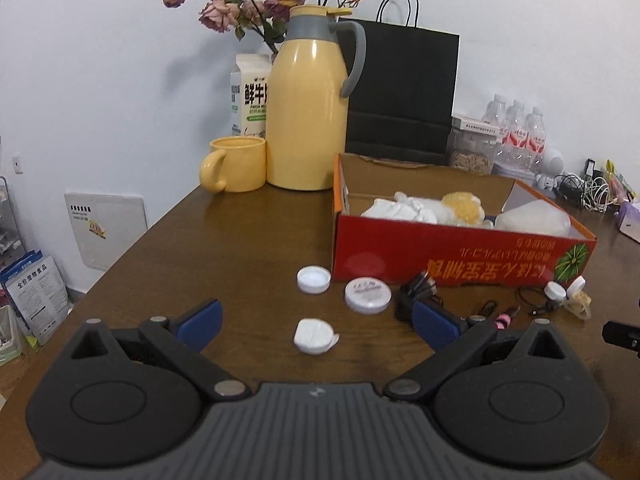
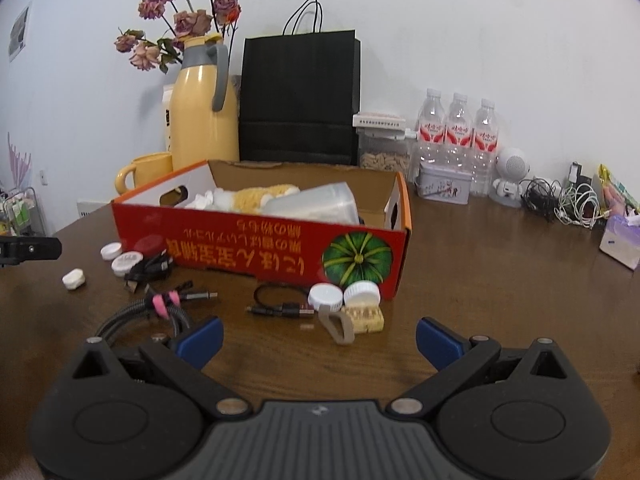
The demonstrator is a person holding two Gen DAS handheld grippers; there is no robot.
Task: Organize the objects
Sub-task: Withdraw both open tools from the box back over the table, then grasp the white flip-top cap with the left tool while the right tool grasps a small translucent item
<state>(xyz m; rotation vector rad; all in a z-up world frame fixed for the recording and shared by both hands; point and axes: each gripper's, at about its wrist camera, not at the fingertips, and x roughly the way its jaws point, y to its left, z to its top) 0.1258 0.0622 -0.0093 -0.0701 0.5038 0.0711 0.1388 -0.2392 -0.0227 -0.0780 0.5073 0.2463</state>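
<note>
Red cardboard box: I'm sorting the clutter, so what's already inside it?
Inside the red cardboard box: white cloth, a yellow-and-white plush item and a translucent plastic container on its side. Anything beneath them is hidden.

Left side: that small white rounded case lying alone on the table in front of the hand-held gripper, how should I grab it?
Take the small white case across its two longer sides, coming straight down from above. It lies flat and low on the table, so a sideways approach offers little height to pinch. The left hand-held gripper is already open wide around it, and the nearest neighbour, the round white tin, sits clear.
</note>
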